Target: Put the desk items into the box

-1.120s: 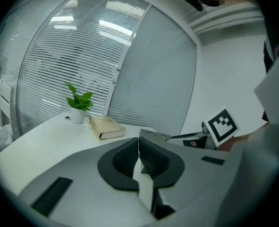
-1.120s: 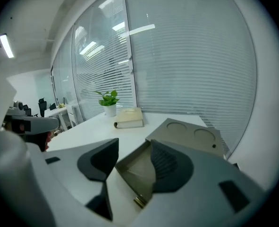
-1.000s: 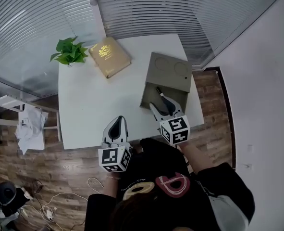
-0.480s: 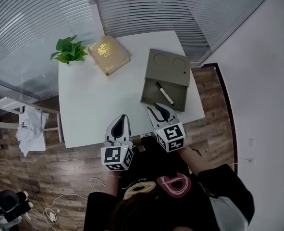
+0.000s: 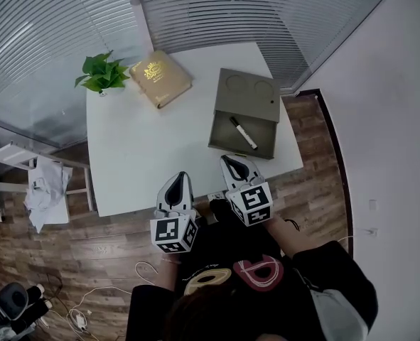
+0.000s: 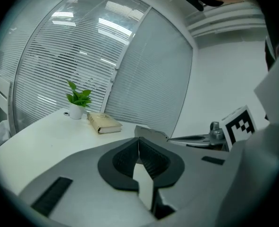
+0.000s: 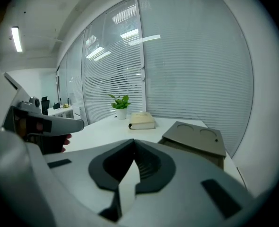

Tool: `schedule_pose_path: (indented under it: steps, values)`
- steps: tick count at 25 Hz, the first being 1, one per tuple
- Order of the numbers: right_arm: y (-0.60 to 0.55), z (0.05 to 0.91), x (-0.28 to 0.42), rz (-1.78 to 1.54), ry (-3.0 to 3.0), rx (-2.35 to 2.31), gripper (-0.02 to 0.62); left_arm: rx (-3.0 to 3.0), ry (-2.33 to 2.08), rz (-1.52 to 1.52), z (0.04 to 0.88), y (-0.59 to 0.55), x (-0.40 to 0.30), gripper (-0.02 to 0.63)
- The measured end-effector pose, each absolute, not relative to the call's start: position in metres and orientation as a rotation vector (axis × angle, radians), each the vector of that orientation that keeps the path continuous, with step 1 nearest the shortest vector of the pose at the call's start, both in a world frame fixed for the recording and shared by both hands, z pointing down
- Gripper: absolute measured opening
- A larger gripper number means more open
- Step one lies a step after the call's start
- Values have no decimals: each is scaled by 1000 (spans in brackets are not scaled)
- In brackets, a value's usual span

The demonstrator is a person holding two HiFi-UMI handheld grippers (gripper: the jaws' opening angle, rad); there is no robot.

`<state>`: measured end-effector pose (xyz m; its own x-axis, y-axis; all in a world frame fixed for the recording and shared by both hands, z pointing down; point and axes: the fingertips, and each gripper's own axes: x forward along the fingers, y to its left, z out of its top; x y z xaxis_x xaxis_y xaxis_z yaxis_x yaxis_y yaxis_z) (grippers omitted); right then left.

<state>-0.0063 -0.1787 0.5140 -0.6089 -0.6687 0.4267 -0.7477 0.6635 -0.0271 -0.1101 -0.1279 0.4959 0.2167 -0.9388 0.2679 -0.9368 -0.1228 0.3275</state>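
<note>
An olive box (image 5: 247,141) sits at the right of the white desk (image 5: 146,155), its lid (image 5: 248,94) folded back. A black-and-white marker (image 5: 243,133) lies inside it. A tan book (image 5: 160,80) lies at the desk's far side, also seen in the left gripper view (image 6: 104,123) and the right gripper view (image 7: 142,120). My right gripper (image 5: 233,165) is shut and empty at the desk's near edge, just short of the box. My left gripper (image 5: 175,185) is shut and empty near the front edge, left of the right one.
A small potted plant (image 5: 100,76) stands at the far left corner beside the book. Window blinds run behind the desk. A chair with clothes (image 5: 42,182) stands on the wooden floor to the left, and cables (image 5: 74,307) lie on the floor.
My right gripper has let go of the marker, which now lies in the box, pulled back toward the desk's near edge and shut. The left gripper has barely moved.
</note>
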Motion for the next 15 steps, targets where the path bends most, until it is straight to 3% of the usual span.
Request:
schedule_pose_path:
  steps: [15]
  values:
    - [-170,519,3,272,-2459,1131,9,2067,-1712,-19,502,-120,-112,17]
